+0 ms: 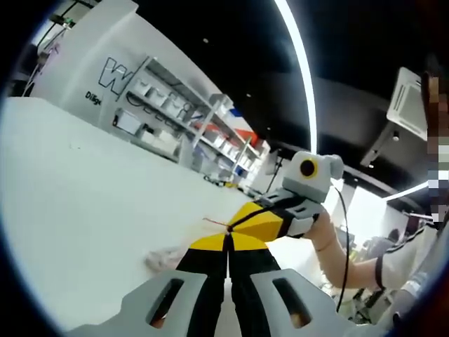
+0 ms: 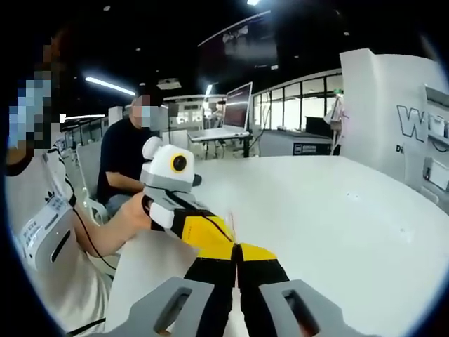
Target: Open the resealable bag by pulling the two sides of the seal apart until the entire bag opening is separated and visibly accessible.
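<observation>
The resealable bag (image 1: 165,260) is clear and hard to make out; a crumpled part shows just left of my left gripper's jaws, over the white table (image 1: 84,196). A thin red line, its seal strip (image 1: 215,222), runs to where the two grippers meet. My left gripper (image 1: 228,242) has its yellow-tipped jaws pressed together on the bag's edge. My right gripper (image 1: 258,223) comes in from the right, tip to tip with it. In the right gripper view my right gripper (image 2: 237,253) is shut too, with a thin bag edge (image 2: 231,223) rising beside my left gripper (image 2: 203,235).
The white table (image 2: 351,210) spreads wide under both grippers. Shelving (image 1: 182,119) and a lettered white wall (image 2: 414,126) stand beyond it. A seated person in a dark shirt (image 2: 125,161) is behind the table, and a monitor (image 2: 237,105) on a far desk.
</observation>
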A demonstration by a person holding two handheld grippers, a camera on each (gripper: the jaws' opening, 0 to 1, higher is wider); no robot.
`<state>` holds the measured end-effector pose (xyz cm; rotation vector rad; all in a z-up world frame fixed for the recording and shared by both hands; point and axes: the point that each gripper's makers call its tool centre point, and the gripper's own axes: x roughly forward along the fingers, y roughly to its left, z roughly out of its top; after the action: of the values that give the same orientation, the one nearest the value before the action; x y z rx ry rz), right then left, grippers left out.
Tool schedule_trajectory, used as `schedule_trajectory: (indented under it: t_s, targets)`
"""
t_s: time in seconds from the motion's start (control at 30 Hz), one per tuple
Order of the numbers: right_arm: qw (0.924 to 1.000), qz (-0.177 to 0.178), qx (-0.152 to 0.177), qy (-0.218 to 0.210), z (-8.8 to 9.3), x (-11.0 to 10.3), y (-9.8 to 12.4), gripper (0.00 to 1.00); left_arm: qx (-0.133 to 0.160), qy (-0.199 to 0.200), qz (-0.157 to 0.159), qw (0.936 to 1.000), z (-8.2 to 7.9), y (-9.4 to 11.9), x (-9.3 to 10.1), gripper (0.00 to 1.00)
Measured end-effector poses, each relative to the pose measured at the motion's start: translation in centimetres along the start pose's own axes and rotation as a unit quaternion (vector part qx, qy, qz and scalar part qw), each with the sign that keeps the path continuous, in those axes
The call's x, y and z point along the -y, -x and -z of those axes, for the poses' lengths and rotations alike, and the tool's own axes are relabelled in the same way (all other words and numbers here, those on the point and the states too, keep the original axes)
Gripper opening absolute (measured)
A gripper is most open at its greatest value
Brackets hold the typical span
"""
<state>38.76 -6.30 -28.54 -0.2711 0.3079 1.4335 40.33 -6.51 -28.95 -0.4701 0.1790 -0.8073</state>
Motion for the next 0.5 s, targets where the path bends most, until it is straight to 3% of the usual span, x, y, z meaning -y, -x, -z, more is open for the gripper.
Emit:
schedule_trajectory:
  t_s: [0.27, 0.5]
  targets:
    - [0.9991, 0.011, -0.028, 0.030, 1.0, -0.1, -0.4, 0.00, -0.035, -0.009, -0.018, 0.9992, 1.1, -0.1, -0.5, 0.00]
    - [0.9968, 0.025, -0.042, 0.062, 1.1, -0.1, -0.5, 0.00, -0.041, -0.009, -0.014, 0.9990, 1.3, 0.0, -0.4, 0.00]
